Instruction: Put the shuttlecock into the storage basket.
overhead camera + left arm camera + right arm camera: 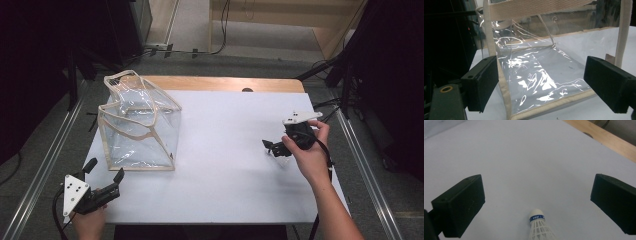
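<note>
A clear plastic bag [137, 125] with beige fabric trim and straps stands upright on the left of the white table [225, 175]. My left gripper [106, 169] is open near the front left corner, just short of the bag's near bottom edge. In the left gripper view the bag [541, 72] is close ahead of the open left gripper [544, 82]. My right gripper [272, 147] is at the right side of the table, held low and pointing left. In the right gripper view a white shuttlecock [539, 227] with a blue band lies on the table, low between the spread jaws of the open right gripper [539, 202], untouched.
A wooden strip [225, 83] runs along the table's far edge, with a small dark hole [247, 90] in it. Metal rails [45, 165] flank the table on both sides. Cables lie on the floor beyond.
</note>
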Tool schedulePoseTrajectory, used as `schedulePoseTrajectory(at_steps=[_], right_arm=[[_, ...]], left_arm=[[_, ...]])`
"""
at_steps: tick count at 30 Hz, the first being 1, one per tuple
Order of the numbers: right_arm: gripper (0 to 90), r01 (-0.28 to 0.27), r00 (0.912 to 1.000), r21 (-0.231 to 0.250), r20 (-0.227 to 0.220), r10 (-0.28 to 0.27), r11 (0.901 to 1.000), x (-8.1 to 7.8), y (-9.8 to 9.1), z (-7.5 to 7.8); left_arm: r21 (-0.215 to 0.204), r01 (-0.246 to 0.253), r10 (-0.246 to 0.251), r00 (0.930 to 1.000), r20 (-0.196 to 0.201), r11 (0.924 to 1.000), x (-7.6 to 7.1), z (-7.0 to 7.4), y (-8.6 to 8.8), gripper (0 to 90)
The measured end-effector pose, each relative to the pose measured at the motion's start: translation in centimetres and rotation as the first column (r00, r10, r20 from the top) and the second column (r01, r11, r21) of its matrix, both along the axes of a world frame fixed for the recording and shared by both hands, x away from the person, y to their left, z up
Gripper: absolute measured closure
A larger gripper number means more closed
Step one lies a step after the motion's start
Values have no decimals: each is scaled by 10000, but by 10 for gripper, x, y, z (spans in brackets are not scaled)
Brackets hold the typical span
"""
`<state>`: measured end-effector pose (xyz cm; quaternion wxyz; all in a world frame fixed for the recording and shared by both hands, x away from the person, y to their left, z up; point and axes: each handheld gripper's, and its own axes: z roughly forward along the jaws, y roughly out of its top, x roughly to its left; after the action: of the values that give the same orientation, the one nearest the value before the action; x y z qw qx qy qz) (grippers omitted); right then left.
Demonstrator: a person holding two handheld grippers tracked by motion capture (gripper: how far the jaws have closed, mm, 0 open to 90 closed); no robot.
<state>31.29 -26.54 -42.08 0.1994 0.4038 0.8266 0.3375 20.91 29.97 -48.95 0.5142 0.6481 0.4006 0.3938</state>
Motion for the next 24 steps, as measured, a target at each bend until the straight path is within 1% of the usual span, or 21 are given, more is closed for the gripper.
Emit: schedulePoseTrajectory(at_steps=[4, 6, 10, 11, 16, 17, 19, 24], right_arm=[[0, -65, 9989, -265, -461, 52, 9996, 6, 3, -5], [0, -192, 9979, -514, -629, 160, 9985, 10, 4, -8], [0, -249, 9947, -853, -1017, 162, 9960, 14, 7, -14], [0, -330, 9939, -896, -1078, 233, 9954, 15, 7, -16], [0, -382, 9884, -1152, -1502, 206, 9926, 19, 9, -23], [0, -382, 9884, -1152, -1502, 206, 9926, 19, 9, -23], [0, -503, 9852, -1320, -1690, 275, 9900, 22, 11, -26], [0, -594, 9787, -1551, -2037, 269, 9861, 25, 12, -31]], left_arm=[[10, 2, -2, 10000, 4, 10000, 0, 0, 0, 133], [-3, -3, 3, 10000, 8, 10000, 0, 0, 0, 132], [3, 0, 0, 10000, 11, 10000, 0, 0, 0, 133], [-5, 0, 0, 10000, 7, 10000, 0, 0, 0, 133], [-13, 9, -9, 10000, 4, 10000, 0, 0, 0, 133], [-13, 9, -9, 10000, 4, 10000, 0, 0, 0, 132], [-22, 19, -19, 10000, 2, 10000, 0, 0, 0, 133], [-12, 23, -23, 10000, 1, 10000, 0, 0, 1, 133]])
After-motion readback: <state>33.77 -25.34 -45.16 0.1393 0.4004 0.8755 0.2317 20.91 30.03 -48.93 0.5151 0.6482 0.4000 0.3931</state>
